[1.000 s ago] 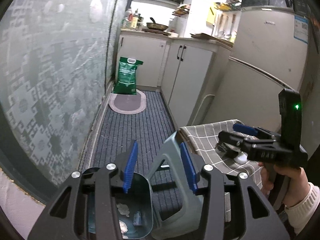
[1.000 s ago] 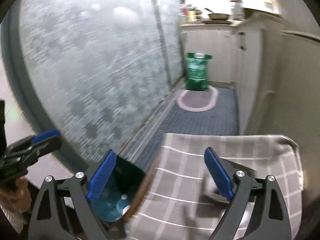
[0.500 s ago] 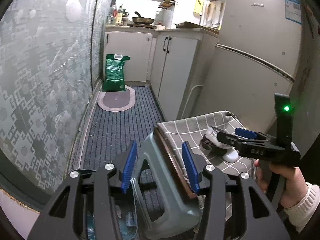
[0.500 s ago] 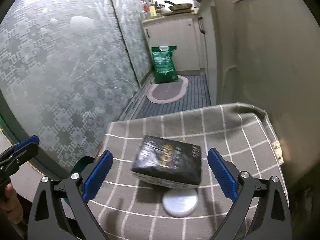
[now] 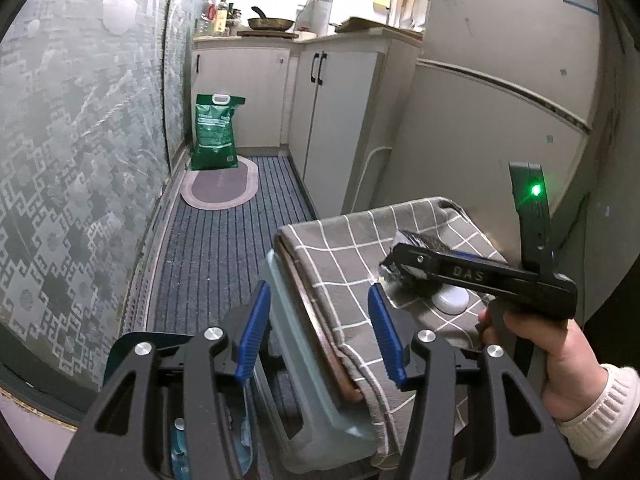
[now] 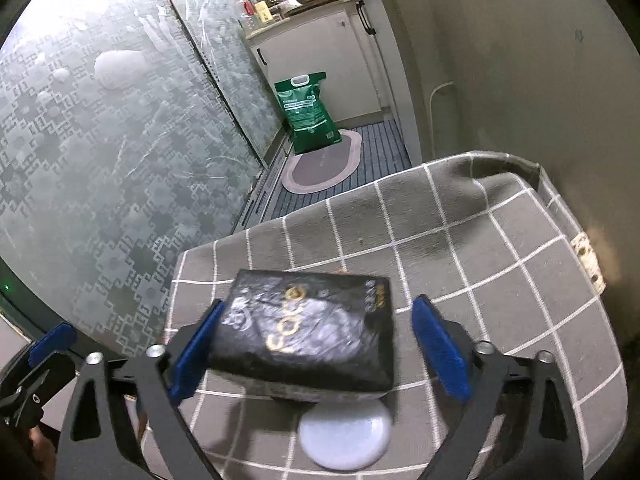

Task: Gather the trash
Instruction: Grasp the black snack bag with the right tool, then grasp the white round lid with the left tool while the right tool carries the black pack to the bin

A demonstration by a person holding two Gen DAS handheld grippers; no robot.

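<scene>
A black crinkled packet (image 6: 308,328) lies on a stool top covered with grey checked cloth (image 6: 480,260), partly over a white round disc (image 6: 344,436). My right gripper (image 6: 316,354) straddles the packet with its jaws closing. Its left pad sits at the packet's edge and the right pad stands clear. From the left wrist view the right gripper (image 5: 400,264) is held by a hand over the packet (image 5: 416,238). My left gripper (image 5: 319,340) hovers by the stool's near corner, jaws opening, gripping nothing. A teal bin (image 5: 132,344) holding some scraps sits low on the left.
The teal plastic stool (image 5: 304,380) stands on a striped dark floor mat (image 5: 224,248). A green bag (image 5: 214,136) and an oval rug (image 5: 220,188) lie at the far end. Patterned glass doors (image 5: 80,160) line the left, cabinets and a fridge (image 5: 480,120) the right.
Both grippers have moved in toward the stool. The right one came down over the black packet and its jaws narrowed around it. The bin slid to the lower left of the left view.
</scene>
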